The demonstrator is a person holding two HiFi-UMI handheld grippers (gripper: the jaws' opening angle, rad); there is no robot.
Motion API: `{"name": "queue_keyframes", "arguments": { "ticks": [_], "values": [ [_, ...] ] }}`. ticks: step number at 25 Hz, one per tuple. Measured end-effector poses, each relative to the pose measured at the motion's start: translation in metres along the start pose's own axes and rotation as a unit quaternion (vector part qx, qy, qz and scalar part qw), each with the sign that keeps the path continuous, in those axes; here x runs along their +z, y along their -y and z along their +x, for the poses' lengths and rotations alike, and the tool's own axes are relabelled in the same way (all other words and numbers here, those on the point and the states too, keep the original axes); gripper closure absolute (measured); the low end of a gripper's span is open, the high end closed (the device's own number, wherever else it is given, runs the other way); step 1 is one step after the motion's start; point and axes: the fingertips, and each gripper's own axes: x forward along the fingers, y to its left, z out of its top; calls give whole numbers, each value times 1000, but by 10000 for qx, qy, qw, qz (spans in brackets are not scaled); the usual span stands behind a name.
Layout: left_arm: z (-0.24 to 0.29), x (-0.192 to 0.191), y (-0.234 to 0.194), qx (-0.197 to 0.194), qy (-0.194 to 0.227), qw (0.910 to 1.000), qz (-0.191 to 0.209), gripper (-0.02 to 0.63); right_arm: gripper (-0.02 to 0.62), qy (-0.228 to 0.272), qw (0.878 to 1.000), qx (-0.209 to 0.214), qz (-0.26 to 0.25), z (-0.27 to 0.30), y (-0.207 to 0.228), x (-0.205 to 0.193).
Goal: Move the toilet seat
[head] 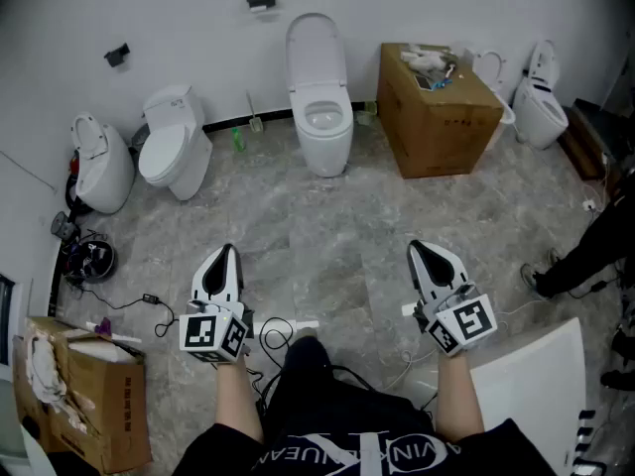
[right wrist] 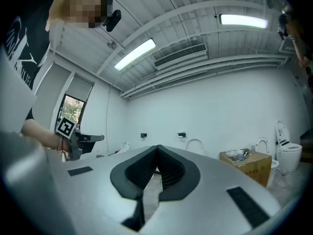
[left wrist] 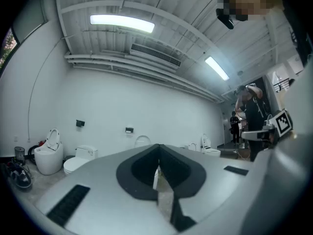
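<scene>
The white toilet (head: 323, 132) stands against the far wall in the head view, its lid (head: 316, 46) raised upright behind the open bowl. My left gripper (head: 227, 251) and right gripper (head: 415, 247) are held level over the floor well short of it, side by side, jaws pointing towards the toilet. Both are shut with nothing between the jaws. In the left gripper view the raised lid (left wrist: 142, 141) shows small above the shut left gripper (left wrist: 157, 147). The right gripper view shows that lid (right wrist: 194, 144) beyond the shut right gripper (right wrist: 157, 148).
Two more toilets (head: 175, 149) (head: 99, 167) stand at the left, another (head: 541, 97) at the far right. A cardboard box (head: 437, 107) sits right of the middle toilet, a second box (head: 84, 390) near left. Cables (head: 149, 300) lie on the floor. A person's legs (head: 585, 256) are at the right.
</scene>
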Motion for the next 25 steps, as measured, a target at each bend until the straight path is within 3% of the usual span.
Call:
{"name": "queue_keyframes", "arguments": {
  "ticks": [6,14,18,21,25],
  "values": [
    [75,12,-11,-64,374,9990,253,601,588,256,9993,-143,-214,50,44,10],
    [173,-12,-59,-164,126,9998,-5,601,587,19,9996,-279,27,143,96,-19],
    [227,-3,-91,-231,173,9995,116,598,563,-102,9992,-381,113,204,123,-27],
    [267,-4,-110,-360,115,9991,165,511,490,-212,9986,-420,250,245,139,-37],
    [320,-17,-141,-391,-119,9991,104,492,479,-358,9979,-455,278,299,158,-47]
  ]
}}
